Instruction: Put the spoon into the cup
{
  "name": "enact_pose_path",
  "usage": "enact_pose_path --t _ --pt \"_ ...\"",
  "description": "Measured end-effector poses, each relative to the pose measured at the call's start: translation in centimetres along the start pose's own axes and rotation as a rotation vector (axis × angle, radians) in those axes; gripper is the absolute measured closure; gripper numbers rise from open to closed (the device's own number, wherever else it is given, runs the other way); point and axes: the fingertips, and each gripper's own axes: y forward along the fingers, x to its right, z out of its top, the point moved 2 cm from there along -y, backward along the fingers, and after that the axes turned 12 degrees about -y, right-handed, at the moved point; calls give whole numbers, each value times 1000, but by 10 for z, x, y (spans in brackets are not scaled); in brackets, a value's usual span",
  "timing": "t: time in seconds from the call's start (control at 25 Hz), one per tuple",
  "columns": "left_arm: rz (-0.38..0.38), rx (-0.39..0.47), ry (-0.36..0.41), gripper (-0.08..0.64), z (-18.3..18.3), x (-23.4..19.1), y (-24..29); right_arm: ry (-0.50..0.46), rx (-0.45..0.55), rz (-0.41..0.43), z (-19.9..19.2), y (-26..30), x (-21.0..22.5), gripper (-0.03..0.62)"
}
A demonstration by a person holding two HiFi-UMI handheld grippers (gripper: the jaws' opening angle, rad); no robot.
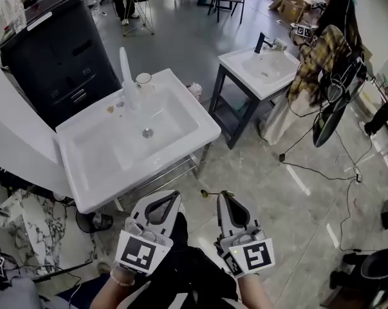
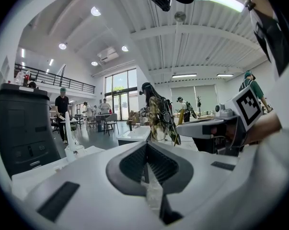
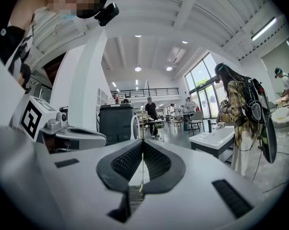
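A white cup (image 1: 143, 78) stands on the back rim of the white sink (image 1: 181, 95), beside the tall white tap (image 1: 125, 66); it also shows in the left gripper view as the cup (image 2: 76, 152). My right gripper (image 1: 221, 196) is below the sink's front edge, shut on a thin gold spoon (image 1: 210, 193) that sticks out to the left of its tips. Edge-on between the jaws, the spoon (image 3: 142, 169) shows only as a thin line. My left gripper (image 1: 175, 196) hangs beside it, shut with nothing held.
A second sink (image 1: 235, 62) stands to the right, with a person in a plaid shirt (image 1: 319, 56) next to it. A black cabinet (image 1: 52, 50) is behind the near sink at the left. Cables (image 1: 322, 172) trail over the floor. A marble slab (image 1: 33, 227) lies lower left.
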Motion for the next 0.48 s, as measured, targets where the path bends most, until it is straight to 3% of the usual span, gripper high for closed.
enact_pose_path --t 0.48 --pt "-59 -17 68 563 5 -31 57 18 20 -34 4 47 37 584"
